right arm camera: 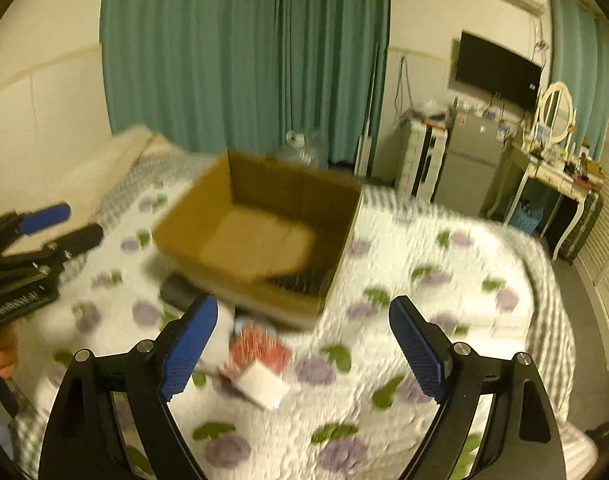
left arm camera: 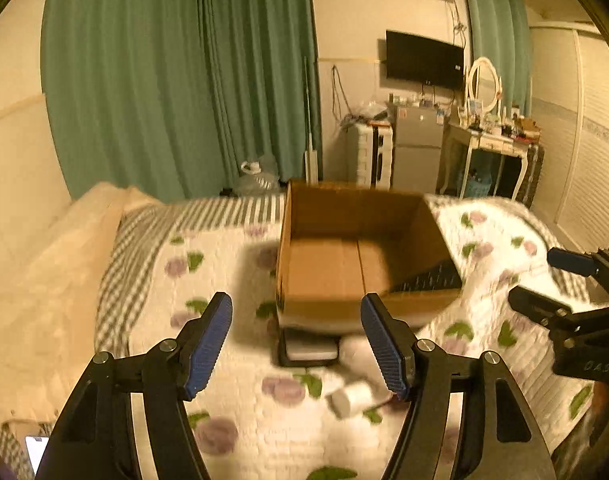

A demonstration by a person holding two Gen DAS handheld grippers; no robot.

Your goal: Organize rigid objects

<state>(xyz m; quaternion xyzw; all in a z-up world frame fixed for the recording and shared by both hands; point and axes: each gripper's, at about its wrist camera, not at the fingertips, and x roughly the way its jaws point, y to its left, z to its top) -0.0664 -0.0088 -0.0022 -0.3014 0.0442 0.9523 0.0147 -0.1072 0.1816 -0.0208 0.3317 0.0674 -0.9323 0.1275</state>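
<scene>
Over a flowered quilt [left arm camera: 232, 364], we are holding both grippers spread wide and empty before a cardboard box [left arm camera: 324, 280].

Around the bed we are seeing green curtains [left arm camera: 176, 80], a wall television [left arm camera: 424, 60], a small fridge [left arm camera: 418, 148] and a cluttered dressing table [left arm camera: 500, 140]; nothing is standing between the fingers and the box. We are looking into the open box, where a dark flat ribbed thing [right arm camera: 300, 282] is lying in its near right corner. Just in front of the box, a flat black-edged item [left arm camera: 308, 350], a white cylinder [left arm camera: 350, 398] and a red and white packet [right arm camera: 260, 364] are lying on the quilt. The left gripper [left arm camera: 296, 348] is framing the black-edged item without touching it; the right gripper [right arm camera: 304, 348] is released too, the packet lying near its left finger [right arm camera: 188, 350].
</scene>
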